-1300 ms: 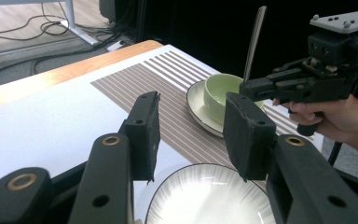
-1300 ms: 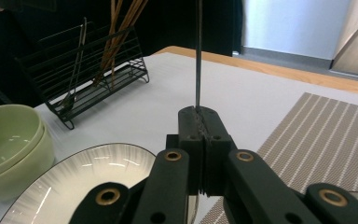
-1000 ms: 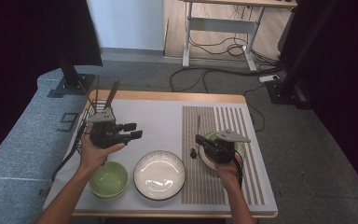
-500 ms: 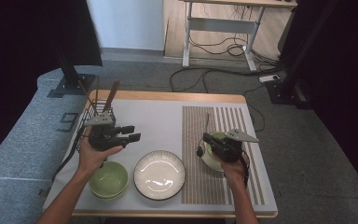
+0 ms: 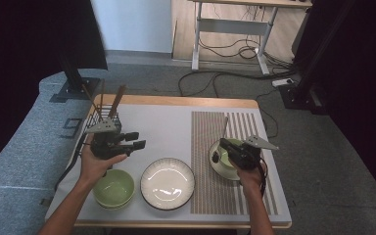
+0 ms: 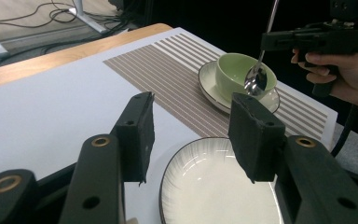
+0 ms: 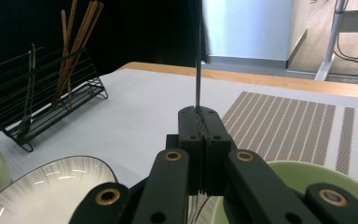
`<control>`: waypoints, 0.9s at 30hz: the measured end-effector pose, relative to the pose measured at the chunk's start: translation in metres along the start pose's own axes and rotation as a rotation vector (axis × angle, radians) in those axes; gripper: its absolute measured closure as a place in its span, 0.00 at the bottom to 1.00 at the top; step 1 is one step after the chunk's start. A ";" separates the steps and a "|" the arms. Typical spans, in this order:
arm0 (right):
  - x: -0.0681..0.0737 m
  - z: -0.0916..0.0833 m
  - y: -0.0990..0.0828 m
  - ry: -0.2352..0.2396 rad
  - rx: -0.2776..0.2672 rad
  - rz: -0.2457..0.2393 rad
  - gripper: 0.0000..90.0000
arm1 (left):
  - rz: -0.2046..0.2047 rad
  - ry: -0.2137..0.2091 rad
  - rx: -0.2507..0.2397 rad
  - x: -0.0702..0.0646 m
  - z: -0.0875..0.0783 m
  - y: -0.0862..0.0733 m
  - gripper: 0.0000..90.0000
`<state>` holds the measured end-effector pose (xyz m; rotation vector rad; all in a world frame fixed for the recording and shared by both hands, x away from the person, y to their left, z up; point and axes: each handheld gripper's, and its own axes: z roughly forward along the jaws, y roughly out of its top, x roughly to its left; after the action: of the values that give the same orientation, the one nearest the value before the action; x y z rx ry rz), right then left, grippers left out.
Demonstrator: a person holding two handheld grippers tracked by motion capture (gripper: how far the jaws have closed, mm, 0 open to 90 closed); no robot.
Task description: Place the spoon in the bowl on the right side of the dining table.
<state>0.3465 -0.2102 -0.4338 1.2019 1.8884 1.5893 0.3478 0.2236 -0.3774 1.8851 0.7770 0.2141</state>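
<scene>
Right gripper view: spoon (image 7: 198,70) between closed jaws.

Table (image 5: 176,102) w/ a mat (image 5: 166,127) over most of its top; striped placemat (image 5: 205,132) lies on the mat's right half. Utensil rack (image 5: 99,120) stands at far left, chopsticks (image 5: 117,100) upright in it. Plate (image 5: 168,183) sits near the front edge, centre, just left of the placemat. Bowl (image 5: 113,188) is just left of the plate, front-left corner. On the placemat, right of the plate: cup (image 6: 235,70) on a saucer (image 6: 207,79). Spoon (image 6: 256,77) hangs over the cup, bowl end down at its rim, handle up. Left gripper (image 5: 134,142) is behind the bowl, right gripper (image 5: 219,152) over the cup.
</scene>
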 end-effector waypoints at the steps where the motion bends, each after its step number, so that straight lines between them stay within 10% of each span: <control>1: -0.001 -0.001 0.000 -0.005 -0.006 0.001 0.99 | -0.001 -0.001 0.000 0.000 0.000 -0.001 0.56; 27: -0.022 -0.012 -0.003 -0.082 -0.049 0.045 0.99 | -0.005 -0.004 0.011 0.002 0.002 -0.005 0.56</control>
<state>0.3483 -0.2351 -0.4380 1.2771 1.7738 1.5754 0.3483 0.2242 -0.3834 1.8930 0.7816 0.2026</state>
